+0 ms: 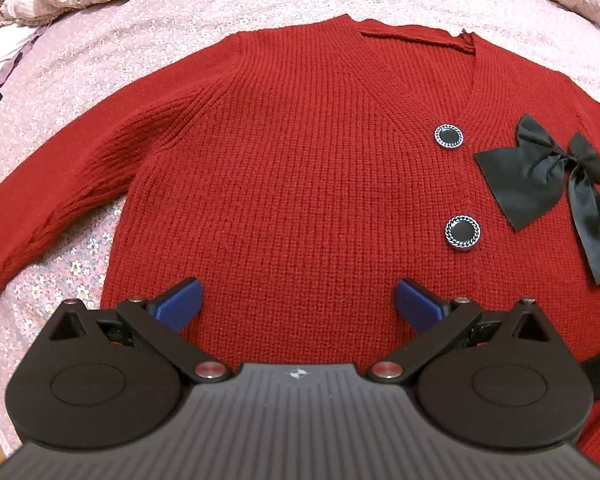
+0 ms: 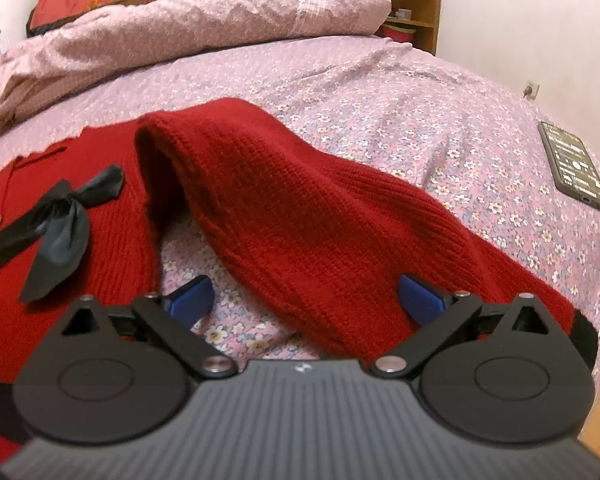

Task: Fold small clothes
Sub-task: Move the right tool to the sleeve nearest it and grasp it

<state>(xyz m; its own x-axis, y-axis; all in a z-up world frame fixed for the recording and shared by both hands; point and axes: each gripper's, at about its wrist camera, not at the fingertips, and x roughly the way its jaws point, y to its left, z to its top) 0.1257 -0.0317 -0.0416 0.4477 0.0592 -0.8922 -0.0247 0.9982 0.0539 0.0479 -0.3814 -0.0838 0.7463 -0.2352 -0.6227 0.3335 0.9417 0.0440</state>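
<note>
The red knit cardigan (image 1: pixel 300 168) lay front-up on the flowered bedsheet (image 1: pixel 60 264), spread almost flat, with its two dark buttons (image 1: pixel 448 136) fastened down the placket and the black satin bow (image 1: pixel 540 168) just beside them on the chest. Taking the bow as the landmark, the sleeve on the far side of the buttons (image 1: pixel 48 208) stretched straight out on the sheet, not yet brought in. The sleeve on the bow's own side (image 2: pixel 300 216) was raised in a hump off the sheet and draped toward the right gripper, so the fold seemed barely begun: no panel lay over the chest, and both sleeves and the lengthwise folds were still to do.

The left gripper (image 1: pixel 298 304) hovered over the lower body, below the buttons, its blue pads spread wide and holding nothing. The right gripper (image 2: pixel 306 298) stood wide too, with the raised sleeve running between its pads. Whether the knit touched the outer pad was hard to judge from the wrist view; it did not look pinched.

A phone (image 2: pixel 574 166) lay on the sheet well apart from the bow, past the raised sleeve, and a rolled duvet (image 2: pixel 204 20) sat beyond the collar.
</note>
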